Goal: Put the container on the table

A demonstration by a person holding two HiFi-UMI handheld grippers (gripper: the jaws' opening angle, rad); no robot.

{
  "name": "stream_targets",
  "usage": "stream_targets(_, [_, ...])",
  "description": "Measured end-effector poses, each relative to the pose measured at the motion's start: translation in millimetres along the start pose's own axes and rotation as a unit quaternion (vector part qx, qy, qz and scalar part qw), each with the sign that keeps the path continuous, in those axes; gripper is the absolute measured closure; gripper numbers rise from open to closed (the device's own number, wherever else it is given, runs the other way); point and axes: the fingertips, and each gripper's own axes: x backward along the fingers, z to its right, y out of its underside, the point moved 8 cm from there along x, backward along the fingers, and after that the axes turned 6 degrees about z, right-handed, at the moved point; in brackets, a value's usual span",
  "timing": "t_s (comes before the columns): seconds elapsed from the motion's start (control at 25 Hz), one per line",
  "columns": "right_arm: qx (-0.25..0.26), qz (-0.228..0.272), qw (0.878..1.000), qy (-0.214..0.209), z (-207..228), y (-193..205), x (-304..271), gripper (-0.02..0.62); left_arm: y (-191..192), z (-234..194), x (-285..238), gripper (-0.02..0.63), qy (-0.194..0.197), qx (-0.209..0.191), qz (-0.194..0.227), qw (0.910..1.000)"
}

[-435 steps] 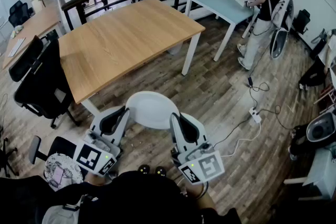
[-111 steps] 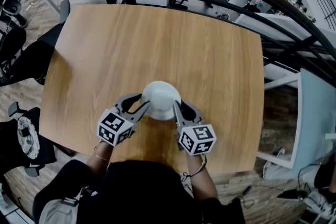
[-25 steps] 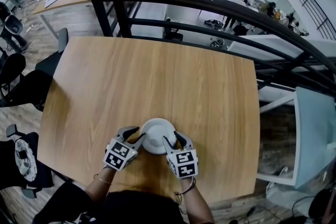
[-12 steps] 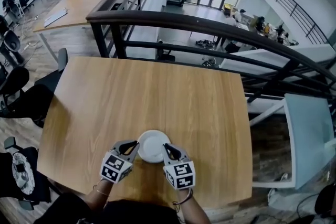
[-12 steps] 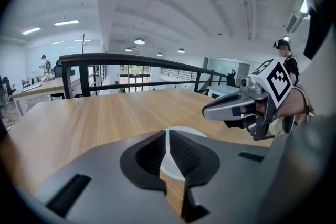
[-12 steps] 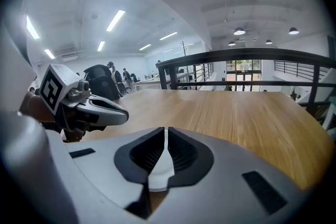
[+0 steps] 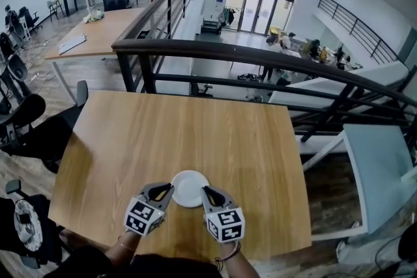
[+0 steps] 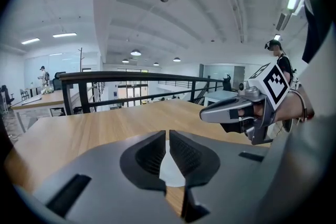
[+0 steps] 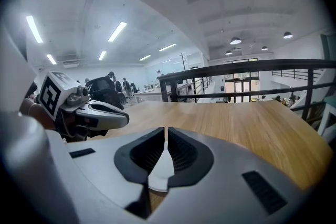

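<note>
White container (image 7: 189,188) sits on wooden table (image 7: 195,127), near its front edge. Left gripper (image 7: 164,190) and right gripper (image 7: 205,192) flank it, tips just beside rim. Fingers of both closed together, clamping nothing.

My table (image 7: 195,140) is a broad top of light wood with the grain running across it. It stretches away in front of both my hand-held grippers and out to either side of them. One thing lies directly on it: a round white container (image 7: 189,189), flat on the wood near the edge closest to me. It sits between the tips of my left hand-held gripper (image 7: 167,187) and my right hand-held gripper (image 7: 206,191), which are just beside its rim.
</note>
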Motion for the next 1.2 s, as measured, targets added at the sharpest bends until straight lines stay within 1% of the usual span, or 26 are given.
stream_targets(0.32, [0.000,0.024,1.000,0.005,-13,-2,33,0.563,-6,29,18,0.571,0.012,-0.018,0.017,0.9996])
stream_targets(0.44, [-0.003,0.034,0.999,0.001,-16,-5,42,0.569,-9,38,20,0.571,0.018,-0.023,0.022,0.9993])
stream_targets(0.68, [-0.017,0.054,0.998,-0.004,-26,-7,50,0.572,-11,46,29,0.571,0.023,-0.033,0.022,0.9989])
stream_targets(0.96, [-0.021,0.064,0.998,0.004,-29,-10,74,0.572,-20,65,37,0.571,0.033,-0.036,0.037,0.9981])
stream_targets(1.2, [-0.025,0.077,0.997,0.008,-36,-9,90,0.572,-18,78,49,0.571,0.038,-0.040,0.039,0.9977])
